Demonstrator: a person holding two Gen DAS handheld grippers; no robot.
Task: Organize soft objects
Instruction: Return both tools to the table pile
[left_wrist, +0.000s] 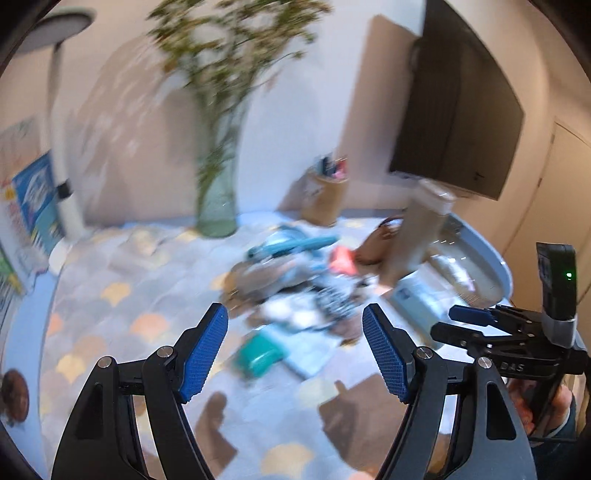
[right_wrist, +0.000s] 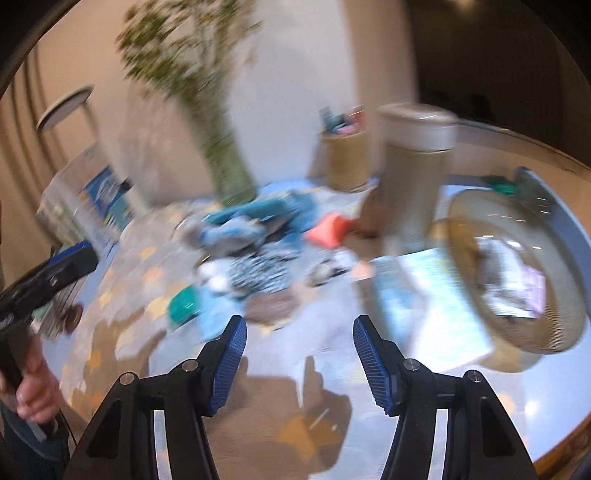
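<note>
Both the left gripper and right gripper hang spread and empty, aimed at the clothes heap at frame centre, likely to start sorting.

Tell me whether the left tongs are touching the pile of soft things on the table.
Apart. In the left wrist view the left tongs stand open and empty above the table, with bare patterned cloth between their fingertips and the pile of soft things farther ahead.
</note>
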